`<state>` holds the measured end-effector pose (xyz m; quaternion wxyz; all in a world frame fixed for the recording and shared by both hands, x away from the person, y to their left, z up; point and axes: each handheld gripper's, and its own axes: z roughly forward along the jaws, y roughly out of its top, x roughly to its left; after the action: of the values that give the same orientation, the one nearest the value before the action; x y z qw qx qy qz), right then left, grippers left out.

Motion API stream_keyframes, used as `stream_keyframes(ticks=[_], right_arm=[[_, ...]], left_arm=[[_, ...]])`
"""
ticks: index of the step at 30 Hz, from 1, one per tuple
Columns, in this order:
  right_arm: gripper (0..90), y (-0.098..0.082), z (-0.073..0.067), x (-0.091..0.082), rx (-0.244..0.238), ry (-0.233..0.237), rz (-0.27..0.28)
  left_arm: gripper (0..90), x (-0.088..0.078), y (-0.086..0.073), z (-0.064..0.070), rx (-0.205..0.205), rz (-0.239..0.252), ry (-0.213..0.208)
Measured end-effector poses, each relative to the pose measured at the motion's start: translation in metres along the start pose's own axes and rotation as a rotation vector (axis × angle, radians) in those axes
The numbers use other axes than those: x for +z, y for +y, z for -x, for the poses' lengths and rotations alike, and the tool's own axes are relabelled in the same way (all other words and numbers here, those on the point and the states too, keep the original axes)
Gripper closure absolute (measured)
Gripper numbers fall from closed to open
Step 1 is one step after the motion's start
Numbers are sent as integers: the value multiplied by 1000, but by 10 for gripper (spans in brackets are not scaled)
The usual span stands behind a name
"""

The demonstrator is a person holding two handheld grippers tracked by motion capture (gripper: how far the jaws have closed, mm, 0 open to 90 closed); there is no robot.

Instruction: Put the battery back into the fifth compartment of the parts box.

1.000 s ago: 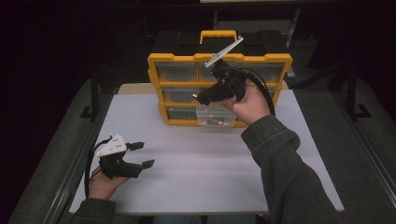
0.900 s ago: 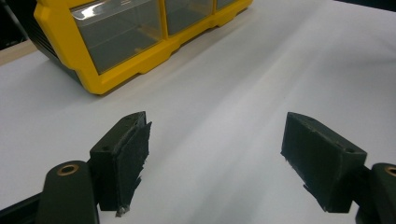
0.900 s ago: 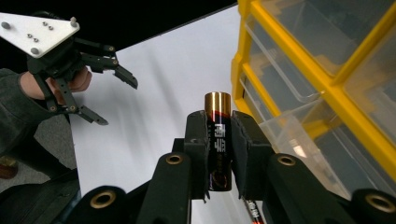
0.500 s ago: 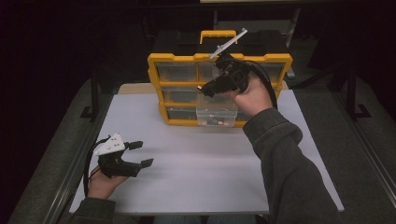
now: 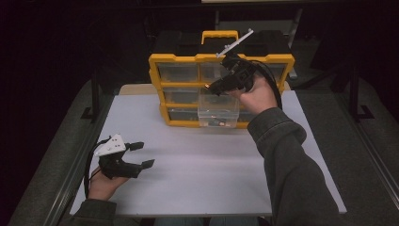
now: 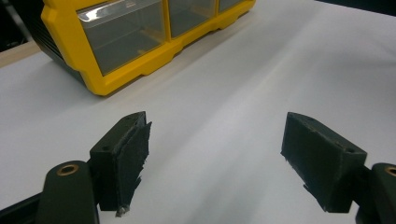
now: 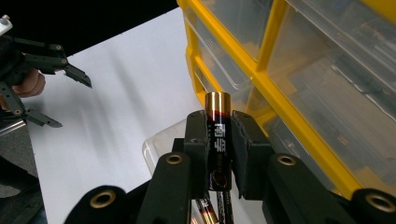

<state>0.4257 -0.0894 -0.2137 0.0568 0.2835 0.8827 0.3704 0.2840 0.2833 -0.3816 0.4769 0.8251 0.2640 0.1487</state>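
Note:
My right gripper (image 7: pixel 219 125) is shut on a black and gold battery (image 7: pixel 217 135) that stands up between its pads. In the high view the right gripper (image 5: pixel 212 88) hovers above a clear drawer (image 5: pixel 217 112) pulled out of the bottom row of the yellow organizer (image 5: pixel 221 59). More batteries (image 7: pixel 212 210) lie in that drawer below the jaws. My left gripper (image 5: pixel 143 154) rests on the white table (image 5: pixel 197 174) at the front left, jaws wide open with nothing between them. In the left gripper view its pads (image 6: pixel 125 158) frame bare table, with the organizer (image 6: pixel 135 42) farther off.
The yellow organizer with clear drawers stands at the back middle of the table, a yellow handle (image 5: pixel 219 35) on its black top. Dark floor and metal rails (image 5: pixel 70 165) flank the table. The person's sleeve (image 5: pixel 291 169) crosses the right half.
My right gripper has lifted and moved back and to the right with the battery, from just over the drawer's front to higher against the organizer. The left gripper has stayed put.

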Motion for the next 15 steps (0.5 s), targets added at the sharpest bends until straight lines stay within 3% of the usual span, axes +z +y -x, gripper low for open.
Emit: stream_keyframes(ticks=[15], right_arm=[[758, -14, 6, 13, 14, -8, -33]], left_arm=[[229, 0, 1, 0, -3, -13, -4]])
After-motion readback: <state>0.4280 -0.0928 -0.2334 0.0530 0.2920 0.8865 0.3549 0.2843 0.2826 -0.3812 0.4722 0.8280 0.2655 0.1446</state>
